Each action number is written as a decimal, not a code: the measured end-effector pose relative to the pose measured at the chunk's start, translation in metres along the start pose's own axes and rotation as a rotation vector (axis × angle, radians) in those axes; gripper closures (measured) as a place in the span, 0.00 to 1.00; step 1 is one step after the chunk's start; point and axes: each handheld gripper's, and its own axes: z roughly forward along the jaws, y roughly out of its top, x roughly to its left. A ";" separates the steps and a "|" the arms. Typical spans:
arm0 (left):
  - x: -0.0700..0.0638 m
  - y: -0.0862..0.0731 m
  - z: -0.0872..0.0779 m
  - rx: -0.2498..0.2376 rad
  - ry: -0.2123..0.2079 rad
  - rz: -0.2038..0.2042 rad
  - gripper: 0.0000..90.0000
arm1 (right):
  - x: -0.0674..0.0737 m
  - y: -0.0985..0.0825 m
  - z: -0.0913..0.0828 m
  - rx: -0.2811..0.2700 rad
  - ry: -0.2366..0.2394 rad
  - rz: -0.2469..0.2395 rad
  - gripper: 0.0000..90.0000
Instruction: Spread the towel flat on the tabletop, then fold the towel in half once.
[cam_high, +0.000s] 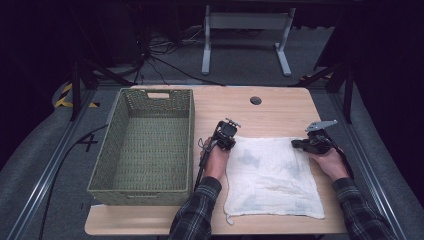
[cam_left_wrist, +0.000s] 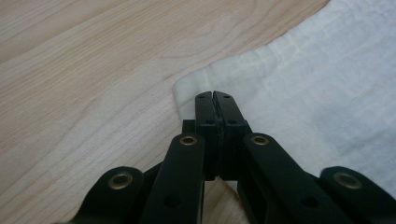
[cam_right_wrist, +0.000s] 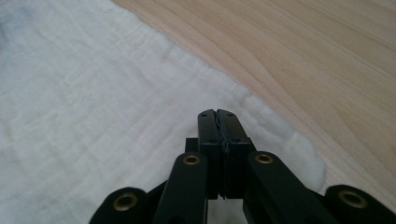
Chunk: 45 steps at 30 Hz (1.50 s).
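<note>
The white cloth (cam_high: 270, 175) lies spread flat on the right half of the wooden table (cam_high: 280, 107), its near edge close to the table's near edge, its far edge roughly level with my two hands. Faint grey-blue marks show on its surface in the high view. A loose thread hangs off its near left corner.

My left gripper (cam_left_wrist: 214, 95) sits at the cloth's far left corner. In the left gripper view, its jaws are pressed together with no gap between them, their tips over the rounded, slightly thickened corner of the cloth (cam_left_wrist: 299, 79). I cannot tell whether any fabric is pinched between them. Bare wood (cam_left_wrist: 93, 70) runs to the left of that corner.

My right gripper (cam_right_wrist: 217, 113) sits at the cloth's far right corner. In the right gripper view, its jaws are likewise closed tight against each other, lying over the cloth (cam_right_wrist: 93, 107) just inside its edge, with bare table (cam_right_wrist: 327, 56) beyond. Whether fabric is caught there I cannot tell.

In the high view, my left gripper (cam_high: 224, 136) and right gripper (cam_high: 311, 144) are well apart, one at each far corner.

A green woven basket (cam_high: 190, 130) stands on the left part of the table, just beside my left hand (cam_high: 215, 159).
</note>
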 end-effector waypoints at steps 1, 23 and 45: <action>0.002 0.000 -0.001 0.004 0.011 0.000 1.00 | 0.000 0.001 0.001 -0.004 0.004 -0.002 0.99; 0.026 0.005 0.005 -0.031 0.037 -0.092 0.70 | -0.038 0.000 -0.011 -0.051 -0.080 0.093 0.76; 0.026 0.010 0.008 -0.014 -0.028 -0.084 0.98 | -0.032 0.002 0.001 -0.017 -0.071 0.064 0.96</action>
